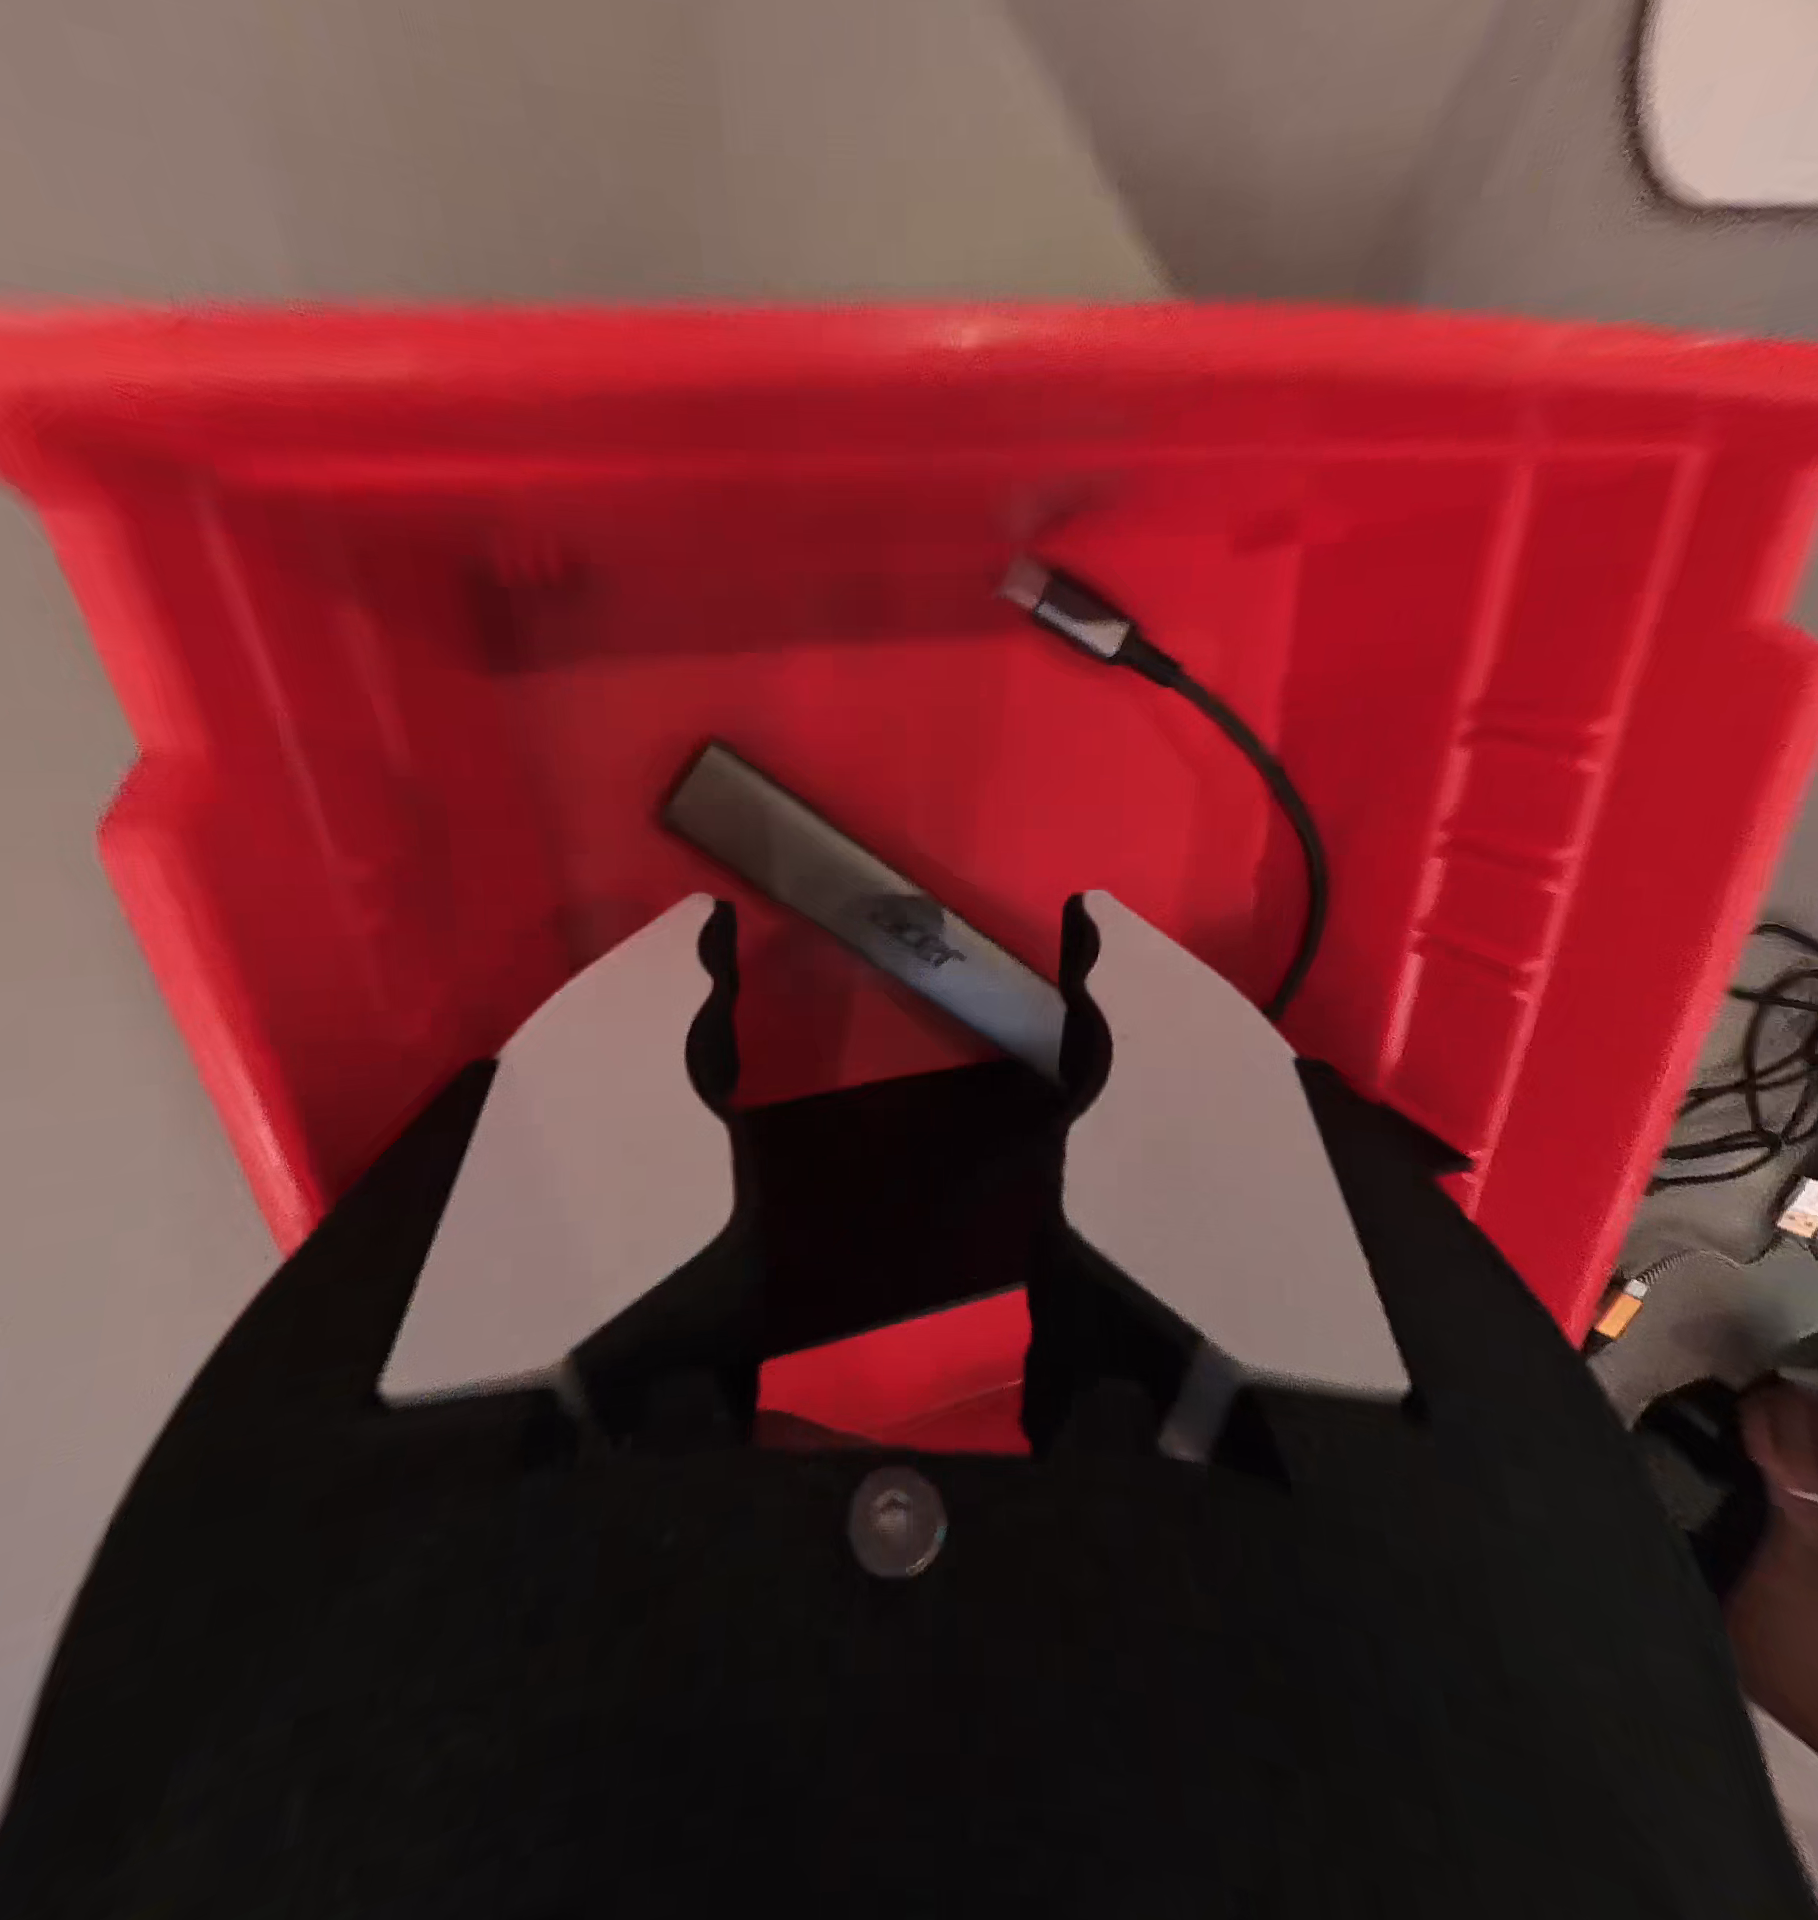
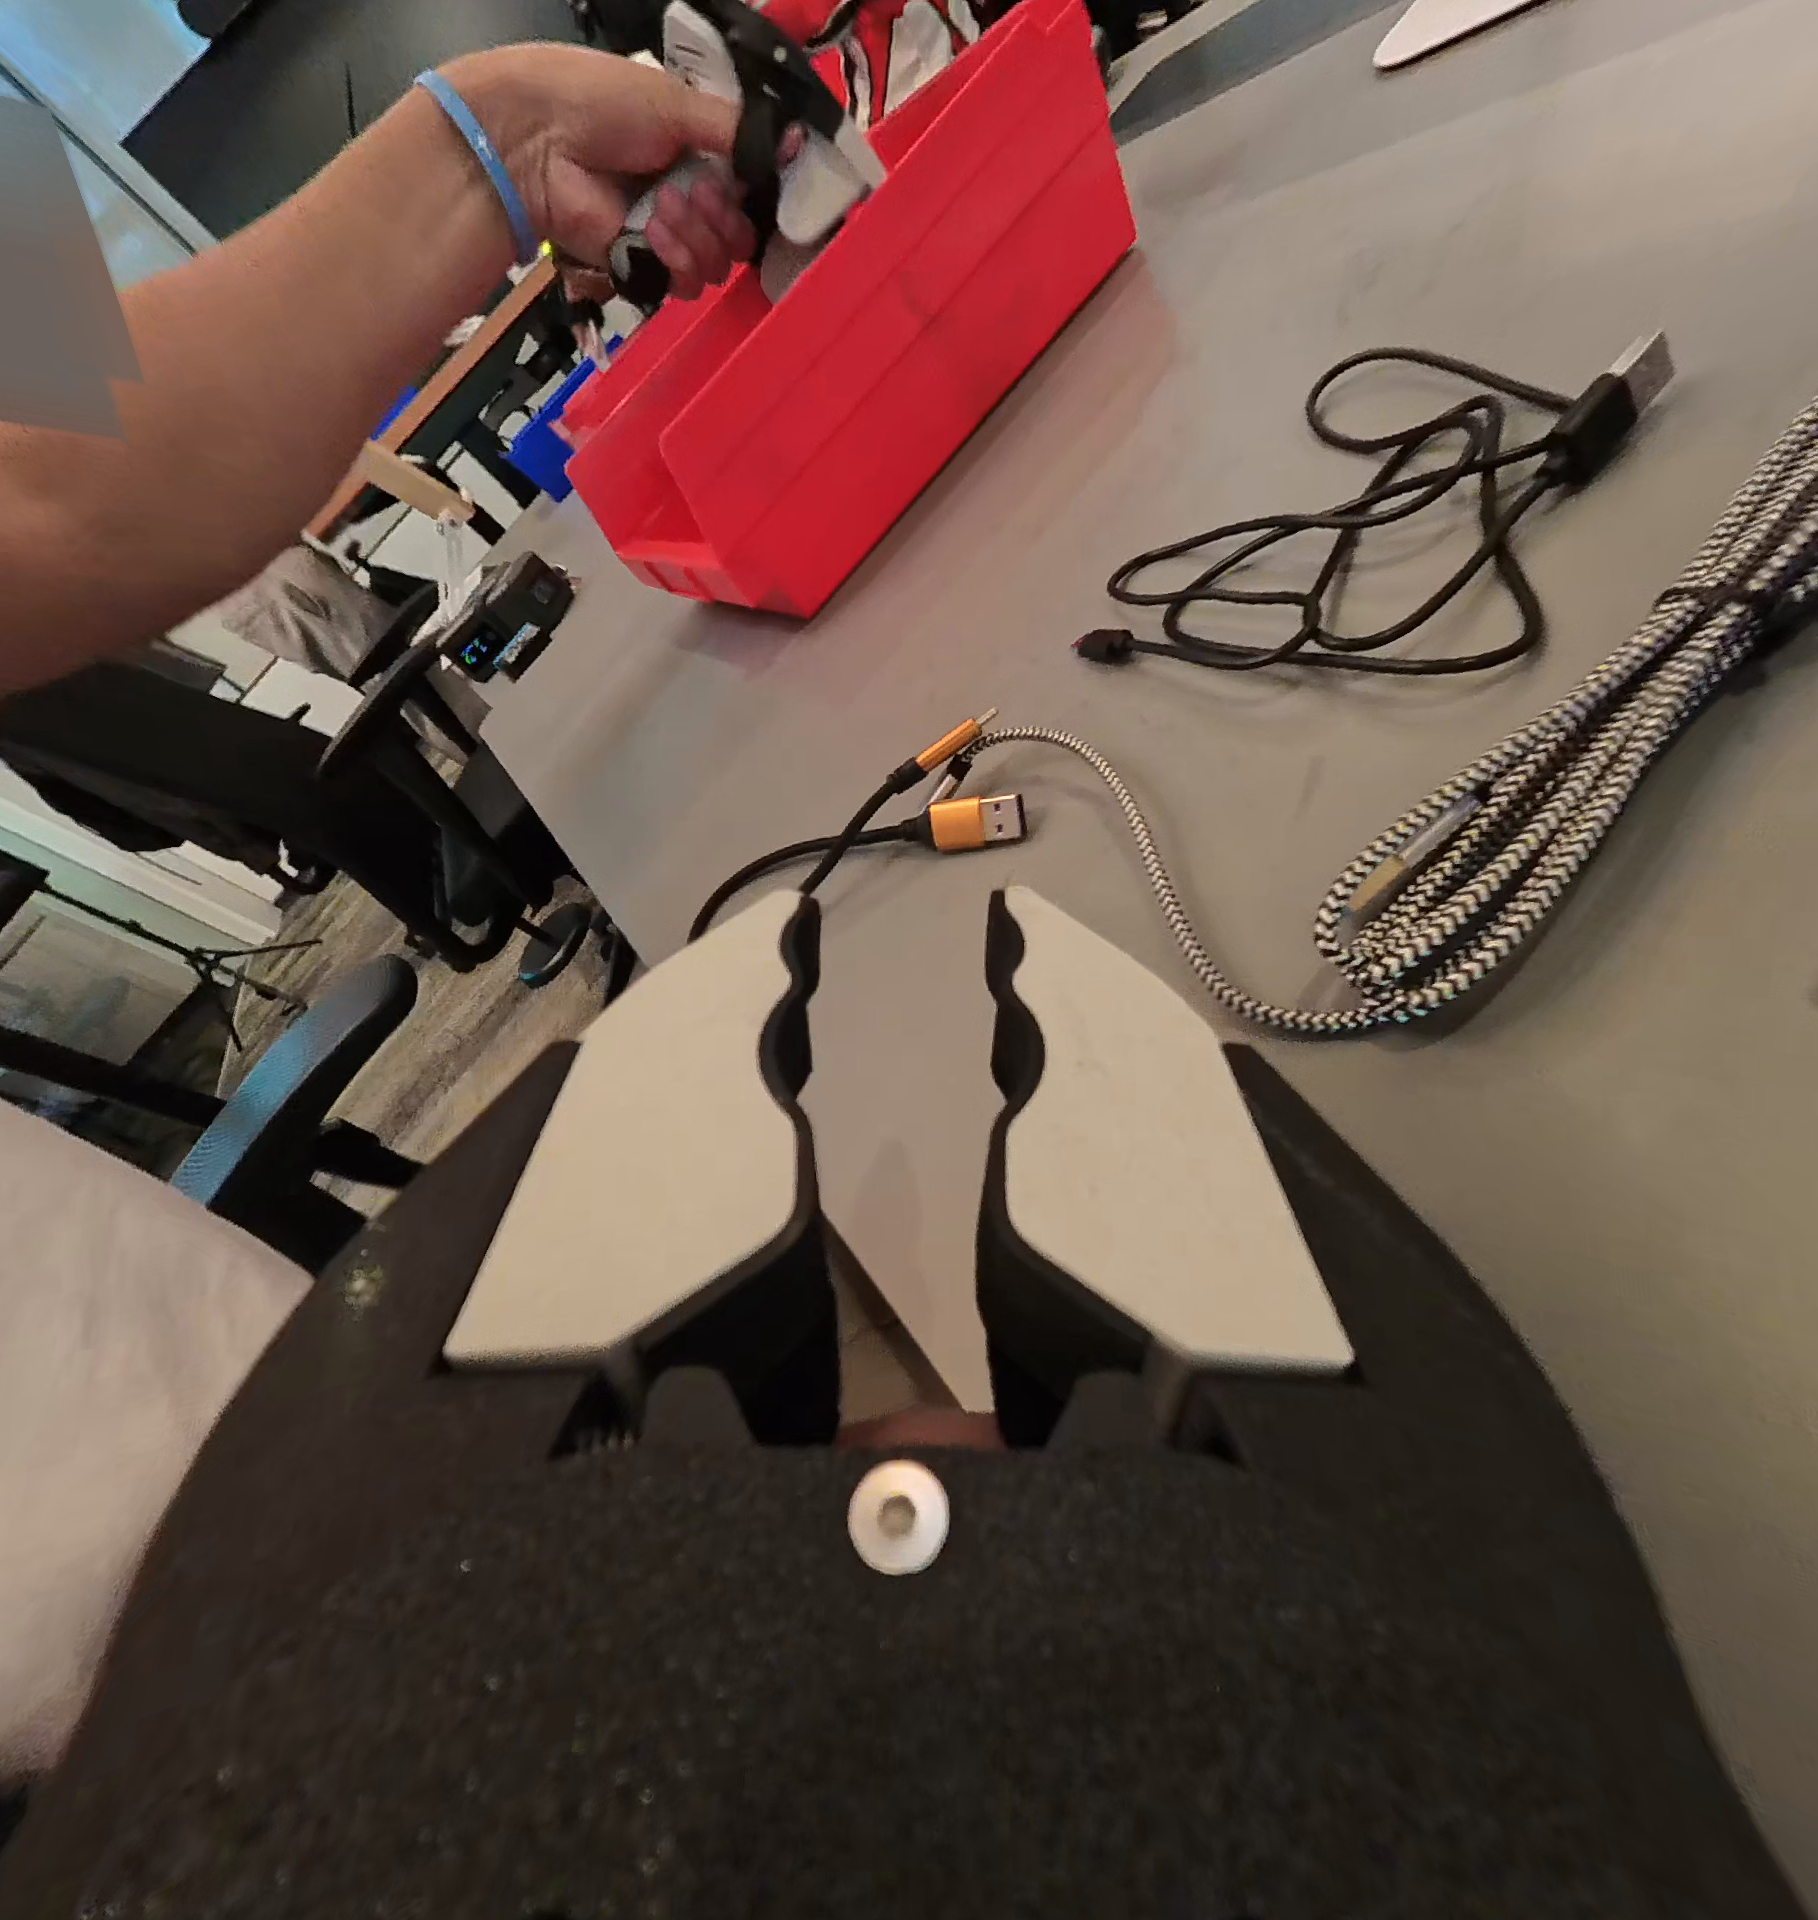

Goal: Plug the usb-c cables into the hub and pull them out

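The hub is lying flat on the floor of the red bin, and everything here is best placed from that bin. The left gripper is hanging over the bin's open top with its jaws spread wide and holding nothing; the hub's near end is sitting right between the fingertips, partly hidden behind the right-hand one. The hub's long axis is running diagonally, from near the fingertips away toward the bin's far wall and to the left, so the jaws are probably needing a turn to close across its narrow width. The hub's own short cord is curling off its near end toward the bin's right wall, its plug resting close to the far wall.

The right gripper is hovering over the gray table, well clear of the bin, jaws parted and empty. Just ahead of it are lying the orange-ended cable plugs, beside the bin's near corner. A black cable and a braided bundle are lying farther right of the bin. Nothing is blocking the hub except the bin's walls, which may be cramping the left gripper's approach. The left gripper is clearly nearer the hub.
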Action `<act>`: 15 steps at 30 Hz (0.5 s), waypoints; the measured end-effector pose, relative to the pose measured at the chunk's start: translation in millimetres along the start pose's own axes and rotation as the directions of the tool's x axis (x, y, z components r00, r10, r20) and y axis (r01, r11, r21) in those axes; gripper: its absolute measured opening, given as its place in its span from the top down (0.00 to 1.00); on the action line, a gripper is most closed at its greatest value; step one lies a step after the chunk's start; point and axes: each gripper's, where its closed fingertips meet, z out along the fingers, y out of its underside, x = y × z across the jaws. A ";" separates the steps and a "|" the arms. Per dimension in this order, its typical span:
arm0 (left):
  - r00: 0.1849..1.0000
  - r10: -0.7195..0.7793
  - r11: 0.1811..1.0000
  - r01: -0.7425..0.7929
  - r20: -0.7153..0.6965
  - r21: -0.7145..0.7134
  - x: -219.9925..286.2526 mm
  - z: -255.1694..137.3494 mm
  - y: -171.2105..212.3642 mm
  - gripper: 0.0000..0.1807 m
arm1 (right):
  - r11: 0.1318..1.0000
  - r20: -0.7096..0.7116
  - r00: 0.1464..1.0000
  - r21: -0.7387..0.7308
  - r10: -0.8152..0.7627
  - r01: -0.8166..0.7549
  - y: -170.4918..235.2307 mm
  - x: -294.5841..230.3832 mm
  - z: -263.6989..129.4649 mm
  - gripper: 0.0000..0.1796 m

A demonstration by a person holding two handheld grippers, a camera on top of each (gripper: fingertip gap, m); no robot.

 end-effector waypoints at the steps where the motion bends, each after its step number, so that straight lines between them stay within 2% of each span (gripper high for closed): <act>1: 0.999 -0.031 0.999 0.031 0.008 -0.021 -2.4 3.0 5.2 0.68 | 1.000 0.002 1.000 -0.008 -0.010 0.010 1.3 -0.7 0.3 0.83; 8: 0.980 -0.193 0.978 0.195 0.037 -0.076 -3.4 31.5 18.8 0.69 | 1.000 0.069 0.997 0.003 0.024 -0.025 0.3 -10.8 -2.9 0.83; 12: 0.986 -0.160 0.981 0.164 0.046 -0.104 -3.8 38.9 17.5 0.76 | 1.000 0.083 0.996 0.001 0.020 -0.020 0.0 -13.5 -2.5 0.83; 13: 0.986 -0.161 0.982 0.165 0.051 -0.094 -6.6 38.8 17.5 0.79 | 1.000 0.084 0.996 -0.001 0.014 -0.014 0.3 -14.3 -2.7 0.83; 15: 0.981 -0.190 0.980 0.191 0.022 -0.051 -7.0 38.0 16.8 0.81 | 1.000 0.086 0.996 -0.004 0.003 -0.002 1.1 -16.5 -3.7 0.83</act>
